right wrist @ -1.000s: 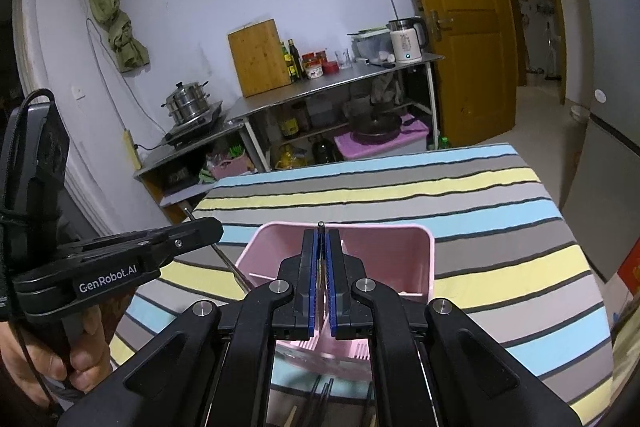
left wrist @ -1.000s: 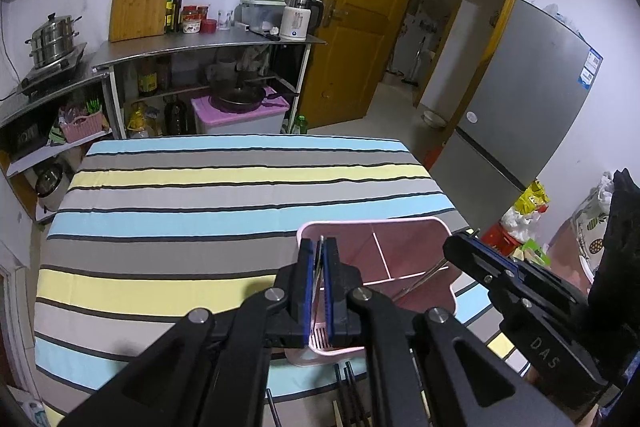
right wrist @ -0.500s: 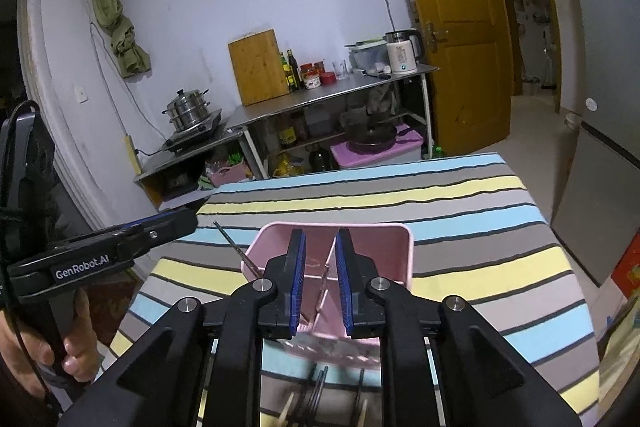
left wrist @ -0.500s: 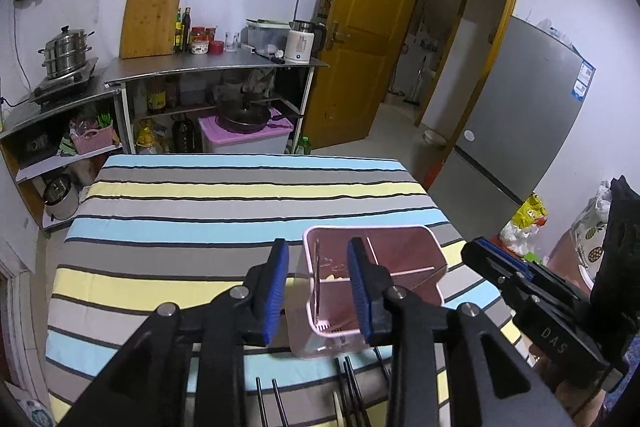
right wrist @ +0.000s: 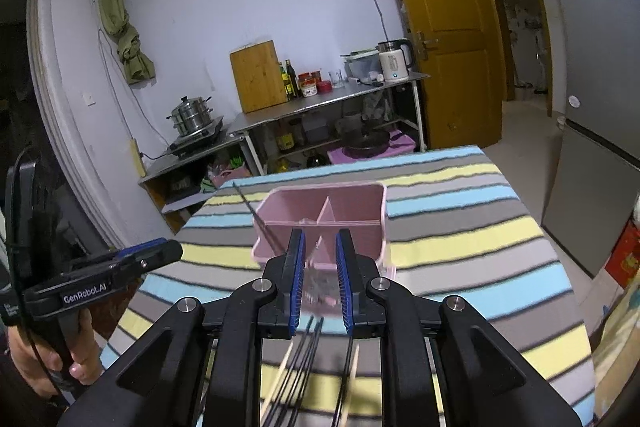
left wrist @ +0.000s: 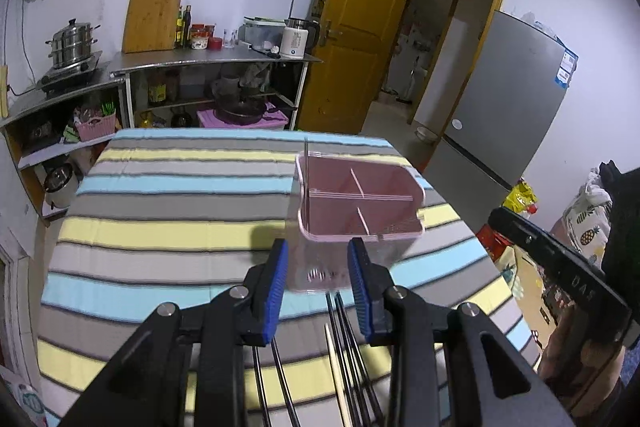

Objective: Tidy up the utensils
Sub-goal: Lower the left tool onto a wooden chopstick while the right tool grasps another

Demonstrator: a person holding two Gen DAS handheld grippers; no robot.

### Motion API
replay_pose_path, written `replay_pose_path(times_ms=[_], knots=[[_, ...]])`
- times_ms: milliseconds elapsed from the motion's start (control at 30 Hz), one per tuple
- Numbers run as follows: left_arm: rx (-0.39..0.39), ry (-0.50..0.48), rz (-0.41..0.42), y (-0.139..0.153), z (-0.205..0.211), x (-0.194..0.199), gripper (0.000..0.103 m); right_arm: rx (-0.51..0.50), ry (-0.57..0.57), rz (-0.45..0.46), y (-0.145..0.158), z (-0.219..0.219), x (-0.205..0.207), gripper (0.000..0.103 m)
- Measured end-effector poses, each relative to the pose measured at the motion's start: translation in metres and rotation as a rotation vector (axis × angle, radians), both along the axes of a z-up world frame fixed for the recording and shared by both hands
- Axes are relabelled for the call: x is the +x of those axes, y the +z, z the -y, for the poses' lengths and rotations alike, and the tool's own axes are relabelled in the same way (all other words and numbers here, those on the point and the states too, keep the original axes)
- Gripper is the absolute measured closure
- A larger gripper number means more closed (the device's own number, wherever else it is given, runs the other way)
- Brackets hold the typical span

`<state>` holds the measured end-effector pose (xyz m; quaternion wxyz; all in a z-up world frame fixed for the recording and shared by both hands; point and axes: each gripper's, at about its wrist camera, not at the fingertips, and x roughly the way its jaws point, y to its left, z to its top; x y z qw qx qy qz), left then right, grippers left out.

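A pink divided utensil holder (left wrist: 360, 195) stands on the striped table; it also shows in the right wrist view (right wrist: 320, 215). A thin dark chopstick (right wrist: 256, 215) leans out of its left compartment. Several black and wooden chopsticks (left wrist: 344, 355) lie on the cloth near me, and they show in the right wrist view (right wrist: 308, 359) too. My left gripper (left wrist: 318, 267) is open and empty, just short of the holder. My right gripper (right wrist: 320, 263) is open and empty, in front of the holder and above the loose chopsticks.
The striped tablecloth (left wrist: 168, 211) covers the table. A metal shelf (left wrist: 216, 63) with a cutting board, bottles, kettle and pots stands behind. A grey fridge (left wrist: 508, 107) and a yellow door (left wrist: 360, 27) are at the right.
Both grippers opened, each letting go of a chopstick at the holder, and drew back toward me. The loose chopsticks on the cloth came into view below the fingers.
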<state>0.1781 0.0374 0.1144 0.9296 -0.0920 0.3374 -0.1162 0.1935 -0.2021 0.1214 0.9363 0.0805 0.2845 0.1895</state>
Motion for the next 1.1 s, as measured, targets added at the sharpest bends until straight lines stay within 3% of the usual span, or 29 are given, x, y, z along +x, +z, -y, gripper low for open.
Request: replay_pose_path(times_ms=[533, 1100], knots=[[0.021, 0.008, 0.027, -0.041, -0.005, -0.084, 0.071, -0.017, 0.015, -0.031, -0.037, 0.002, -0.068, 0.087], [-0.006, 0.005, -0.037, -0.078, -0.013, -0.102, 0.071, -0.034, 0.025, -0.099, -0.069, -0.005, -0.082, 0.087]])
